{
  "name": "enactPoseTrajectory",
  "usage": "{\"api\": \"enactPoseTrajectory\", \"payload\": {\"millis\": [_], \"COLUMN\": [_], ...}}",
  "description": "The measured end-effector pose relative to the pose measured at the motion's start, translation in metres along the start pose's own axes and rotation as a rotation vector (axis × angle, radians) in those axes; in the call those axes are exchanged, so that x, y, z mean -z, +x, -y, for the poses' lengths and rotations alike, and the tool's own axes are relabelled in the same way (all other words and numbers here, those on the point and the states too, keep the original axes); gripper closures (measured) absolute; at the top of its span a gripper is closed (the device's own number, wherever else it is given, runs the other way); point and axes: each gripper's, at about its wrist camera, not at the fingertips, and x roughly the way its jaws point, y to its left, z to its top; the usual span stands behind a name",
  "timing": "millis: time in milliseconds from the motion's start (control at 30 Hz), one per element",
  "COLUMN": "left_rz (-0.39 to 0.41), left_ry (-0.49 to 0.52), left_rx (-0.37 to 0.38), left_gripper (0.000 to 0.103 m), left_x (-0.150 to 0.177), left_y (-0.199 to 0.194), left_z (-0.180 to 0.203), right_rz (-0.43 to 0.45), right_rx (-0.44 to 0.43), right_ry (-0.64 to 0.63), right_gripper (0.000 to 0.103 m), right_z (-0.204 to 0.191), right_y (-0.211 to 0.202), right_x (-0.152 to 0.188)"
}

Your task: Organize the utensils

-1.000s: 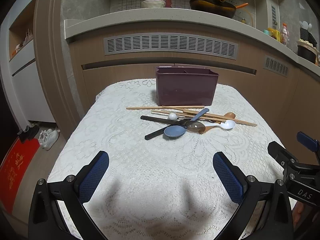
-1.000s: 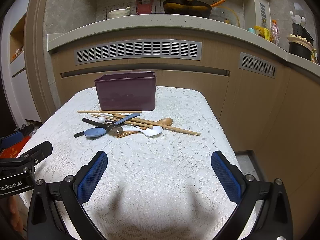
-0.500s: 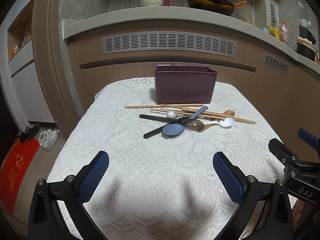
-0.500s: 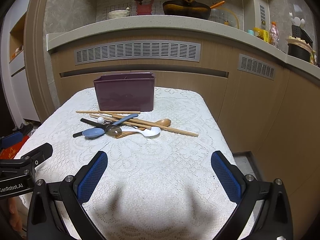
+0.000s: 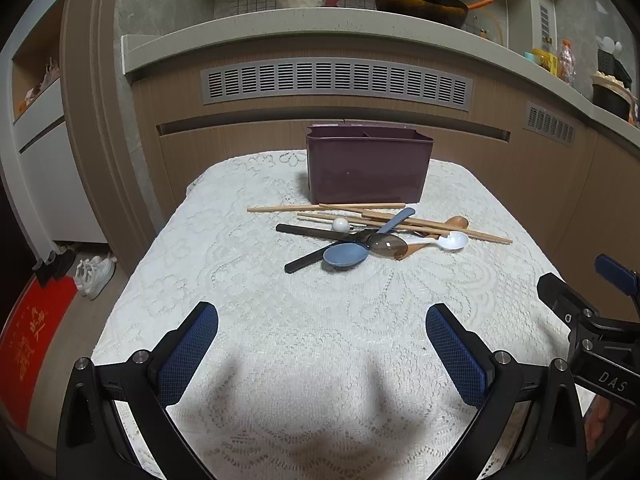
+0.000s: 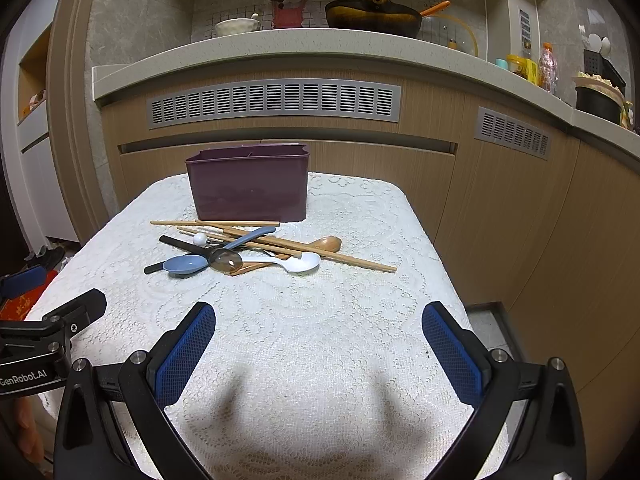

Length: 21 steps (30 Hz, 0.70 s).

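Zero utensils sorted yet: pile [image 5: 384,232] lies loose on counter [image 5: 248,320], 12 o'clock of both claws, just before purple bin [image 5: 366,168]. Left claw [image 5: 320,356] & right claw [image 6: 318,356] gape wide, empty.

The left gripper [image 5: 320,354] hangs wide apart and empty over a lace tablecloth [image 5: 248,308], well short of a purple bin [image 5: 366,174]. Just before the bin lie tangled chopsticks [image 5: 404,222], a blue spoon [image 5: 346,255], a white spoon [image 5: 450,241] and what may be a brown one [image 5: 387,245].

Black left gripper [image 5: 320,354] frame, silver screws, blue mesh-textured fingers [image 5: 188,354]; lettering seemingly "DAS".
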Motion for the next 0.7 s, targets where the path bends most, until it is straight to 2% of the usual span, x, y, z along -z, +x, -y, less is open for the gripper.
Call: {"api": "enactPoseTrajectory", "payload": {"millis": [433, 600, 700], "left_rz": [-0.032, -0.069, -0.084], "left_ry": [0.014, 0.025, 0.025], "left_rx": [0.024, 0.037, 0.018], "left_gripper": [0.000, 0.000, 0.000], "left_x": [-0.009, -0.020, -0.030], "left_y": [0.021, 0.041, 0.055], "left_z": [0.001, -0.001, -0.005], "right_rz": [-0.017, -0.024, -0.033], "right_rx": [0.020, 0.003, -0.017], "right_ry": [0.000, -0.006, -0.020], "right_gripper": [0.000, 0.000, 0.000], "right_z": [0.006, 0.008, 0.008], "right_y": [0.020, 0.037, 0.050], "right_x": [-0.012, -0.025, -0.036]}}
